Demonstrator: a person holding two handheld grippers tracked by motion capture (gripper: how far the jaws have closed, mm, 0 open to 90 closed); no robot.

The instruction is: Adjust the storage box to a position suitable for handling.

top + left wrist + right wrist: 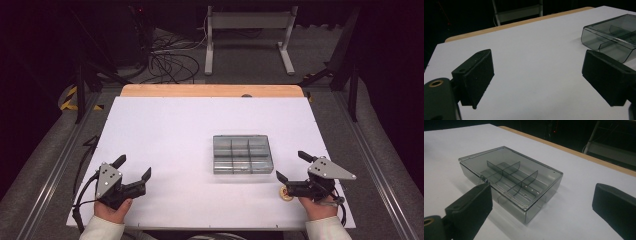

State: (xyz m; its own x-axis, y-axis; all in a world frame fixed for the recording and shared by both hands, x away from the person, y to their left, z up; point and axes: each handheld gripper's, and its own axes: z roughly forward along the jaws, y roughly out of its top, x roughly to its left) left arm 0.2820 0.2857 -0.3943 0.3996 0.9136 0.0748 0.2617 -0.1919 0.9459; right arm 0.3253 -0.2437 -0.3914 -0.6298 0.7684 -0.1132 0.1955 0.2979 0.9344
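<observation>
Standing wide apart with nothing between them, the jaws of the right gripper (288, 166) point at the box (243, 154), which lies shut on the table (165, 130), near its right side. The left gripper (134, 167) is open too, resting well apart from the box. A small disc (286, 194) lies under the right gripper. Probably both hands wait before approaching the lid.

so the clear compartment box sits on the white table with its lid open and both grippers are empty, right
Not quite: the compartment box has its lid shut, as the right gripper view shows, the lid lying flat over the dividers. The rest holds: it sits on the white table, and the left gripper and right gripper are empty.
</observation>
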